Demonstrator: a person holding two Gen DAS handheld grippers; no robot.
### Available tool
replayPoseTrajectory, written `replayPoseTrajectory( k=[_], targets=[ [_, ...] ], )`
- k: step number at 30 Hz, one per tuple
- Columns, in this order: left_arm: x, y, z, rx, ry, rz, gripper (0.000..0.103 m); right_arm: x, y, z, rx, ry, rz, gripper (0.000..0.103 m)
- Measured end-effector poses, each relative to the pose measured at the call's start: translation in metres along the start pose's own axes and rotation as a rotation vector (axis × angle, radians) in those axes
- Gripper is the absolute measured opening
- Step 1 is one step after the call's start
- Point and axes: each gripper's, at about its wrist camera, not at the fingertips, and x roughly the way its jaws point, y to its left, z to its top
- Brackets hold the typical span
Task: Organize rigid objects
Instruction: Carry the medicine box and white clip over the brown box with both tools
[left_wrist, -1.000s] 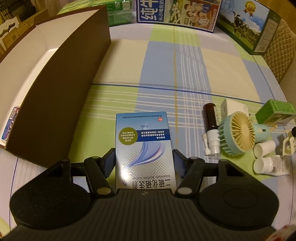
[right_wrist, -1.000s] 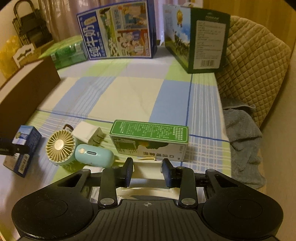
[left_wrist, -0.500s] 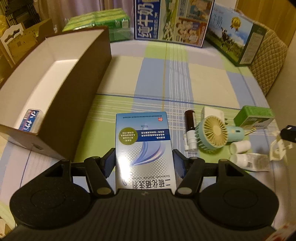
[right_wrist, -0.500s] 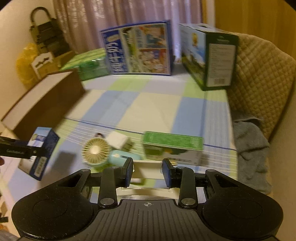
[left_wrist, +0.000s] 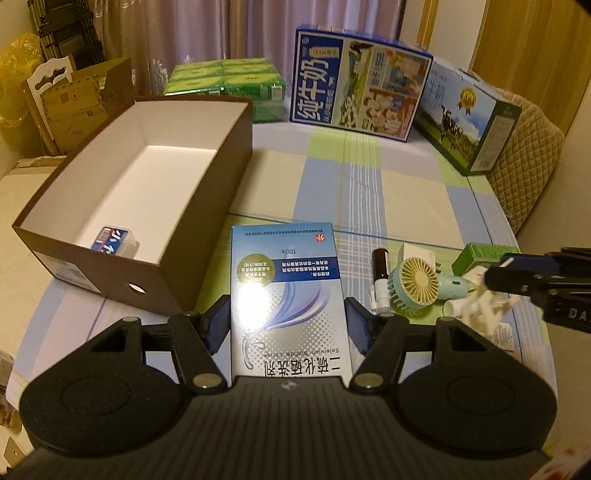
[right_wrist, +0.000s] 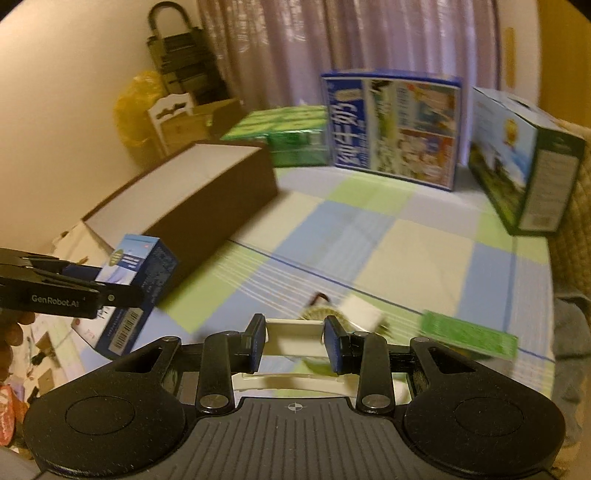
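Observation:
My left gripper (left_wrist: 286, 325) is shut on a blue and white lotion box (left_wrist: 284, 288), held above the table beside the brown storage box (left_wrist: 207, 236). That storage box has a white inside and holds one small blue packet (left_wrist: 112, 242). My right gripper (right_wrist: 294, 345) is shut on a cream plastic clip (right_wrist: 291, 328), lifted above the table. The right gripper and clip (left_wrist: 480, 306) show at the right of the left wrist view. The left gripper (right_wrist: 110, 291) with the lotion box (right_wrist: 136, 280) shows at the left of the right wrist view.
On the checked cloth lie a teal hand fan (left_wrist: 417, 284), a brown spray bottle (left_wrist: 380, 280), a white charger (left_wrist: 415, 254), a green box (left_wrist: 480, 258) and white bottles. Milk cartons (left_wrist: 354, 99) and green packs (left_wrist: 229, 81) stand at the back. A quilted chair (left_wrist: 532, 158) is right.
Both grippers have risen, and the table items look smaller and farther. The left gripper with the lotion box now looks down into the storage box. The right gripper has lifted the clip.

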Motion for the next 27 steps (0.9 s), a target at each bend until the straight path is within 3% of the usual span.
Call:
replayPoseTrajectory(
  k=[13, 27],
  targets=[
    [-0.012, 0.099, 0.051, 0.044, -0.065, -0.04, 0.061, 0.07, 0.104, 0.068, -0.036, -0.052, 0.08, 0.031],
    [0.033, 0.211, 0.108, 0.126, -0.039, -0.011, 0.061, 0.175, 0.187, 0.133, -0.056, -0.049, 0.081, 0.031]
  ],
)
